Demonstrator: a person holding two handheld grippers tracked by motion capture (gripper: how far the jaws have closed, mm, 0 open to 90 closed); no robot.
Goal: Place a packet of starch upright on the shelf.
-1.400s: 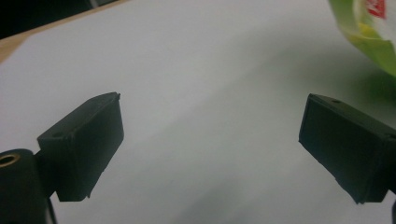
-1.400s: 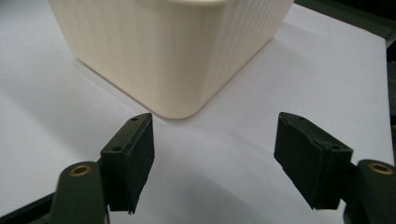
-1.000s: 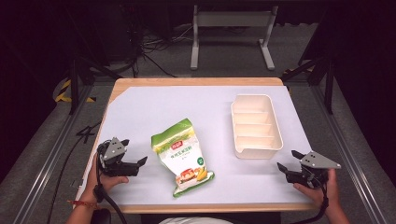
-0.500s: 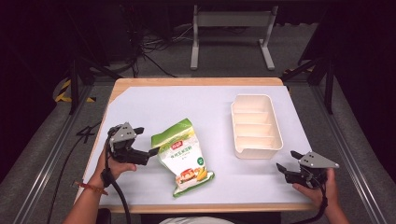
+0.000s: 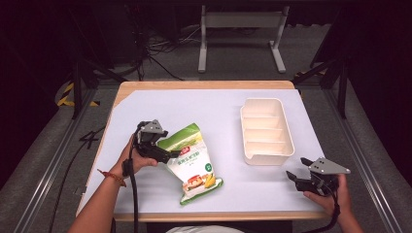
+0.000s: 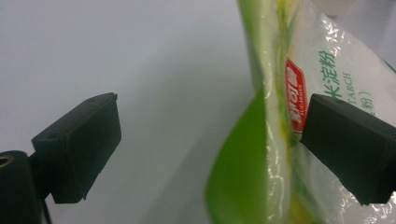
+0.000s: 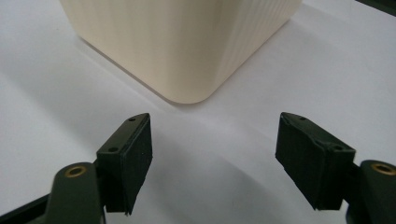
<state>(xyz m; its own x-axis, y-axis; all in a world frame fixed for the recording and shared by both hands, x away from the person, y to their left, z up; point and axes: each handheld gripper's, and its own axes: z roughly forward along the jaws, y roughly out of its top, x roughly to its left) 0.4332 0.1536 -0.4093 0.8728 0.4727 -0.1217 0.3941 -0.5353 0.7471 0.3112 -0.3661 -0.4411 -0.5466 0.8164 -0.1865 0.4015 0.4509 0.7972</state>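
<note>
The starch bag (image 5: pixel 193 162) lies near the worktop's (image 5: pixel 218 109) front edge, left of centre. Your left gripper (image 5: pixel 163 153) straddles its upper-left edge, fingers wide; seat deeper before closing. The left gripper view shows one finger (image 6: pixel 348 144) touching film. Your right gripper (image 5: pixel 297 175) idles wide by the tray (image 5: pixel 266 130).

Starch bag (image 5: pixel 192 160) flat on surface (image 5: pixel 214 107), left of centre. Divided tray (image 5: pixel 266 130) to its right, further back. Left gripper (image 5: pixel 167 154) at bag's left edge, jaws astride it. Right gripper (image 5: pixel 297 171) near right corner, just in front of tray.
</note>
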